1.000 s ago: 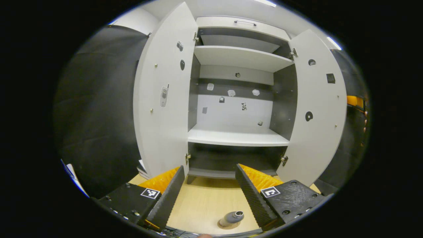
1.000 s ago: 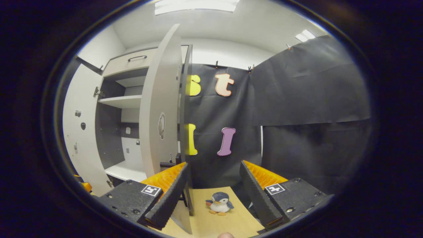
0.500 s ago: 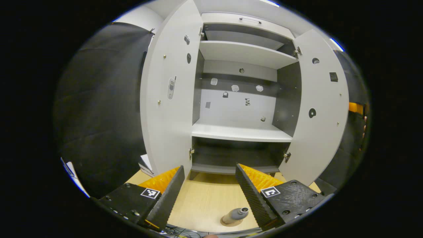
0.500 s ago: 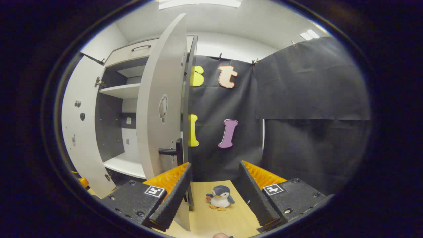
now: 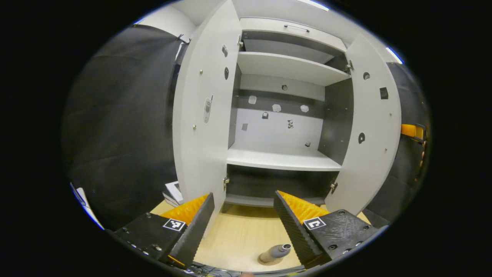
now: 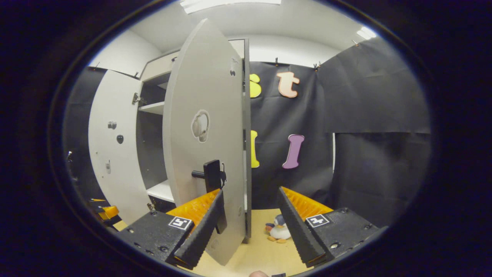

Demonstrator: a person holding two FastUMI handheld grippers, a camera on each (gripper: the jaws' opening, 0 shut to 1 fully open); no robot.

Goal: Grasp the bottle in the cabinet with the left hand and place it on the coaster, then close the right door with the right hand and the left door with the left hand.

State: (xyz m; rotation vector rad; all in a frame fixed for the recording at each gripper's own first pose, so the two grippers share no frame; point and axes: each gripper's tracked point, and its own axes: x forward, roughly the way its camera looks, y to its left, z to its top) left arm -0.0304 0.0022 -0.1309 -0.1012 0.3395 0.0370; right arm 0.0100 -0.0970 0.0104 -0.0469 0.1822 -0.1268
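Now, bottle (image 5: 273, 252): upright on its coaster (image 5: 269, 261).
Left gripper (image 5: 243, 221): your fingers apart, empty.
Right gripper (image 6: 250, 219): apart, at the right door's (image 6: 203, 134) edge.

We see bare tabletop (image 5: 238, 234) between the open cabinet (image 5: 282, 159) and us; the bottle (image 5: 275, 252) stands low at right. The right door (image 6: 207, 127), its handle (image 6: 211, 175) projecting, blocks our right gripper (image 6: 250, 227); a penguin toy (image 6: 277, 231) sits beyond.
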